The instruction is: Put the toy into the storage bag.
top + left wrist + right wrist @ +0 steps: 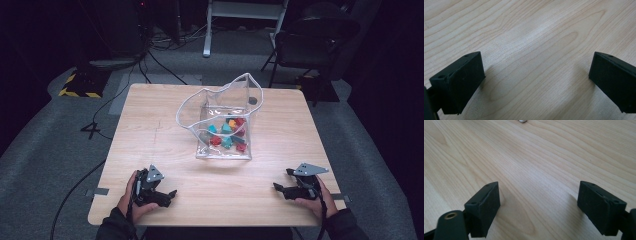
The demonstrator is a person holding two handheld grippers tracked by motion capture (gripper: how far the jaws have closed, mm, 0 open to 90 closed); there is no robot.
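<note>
Dark floor, cables and a chair ring a pale wooden worktop [150, 125], and on it, toward the far middle, stands a clear plastic bag [220, 120] with a white-edged rim, its mouth sagging open and crumpled to one side. Small red, teal and orange blocks [227, 134] lie in a heap at its bottom.

I have both hands low at the near edge, well apart from the bag. My left gripper [167, 196] rests near the left corner, jaws spread wide with bare wood between them in the left gripper view [534, 82]. My right gripper [279, 188] sits near the right corner, jaws also wide apart and holding nothing; the right gripper view [539, 205] shows bare grain between them, with a small white bit, maybe the bag's rim, at the far top edge.

What worries me is the bag itself. It looks thin and floppy, so I judge that a push against one wall could fold it or tip it and spill the blocks. A pinch on the slack rim may slip off the smooth film. Reaching in with one gripper alone could drag the bag across the wood instead of getting at a block.
</note>
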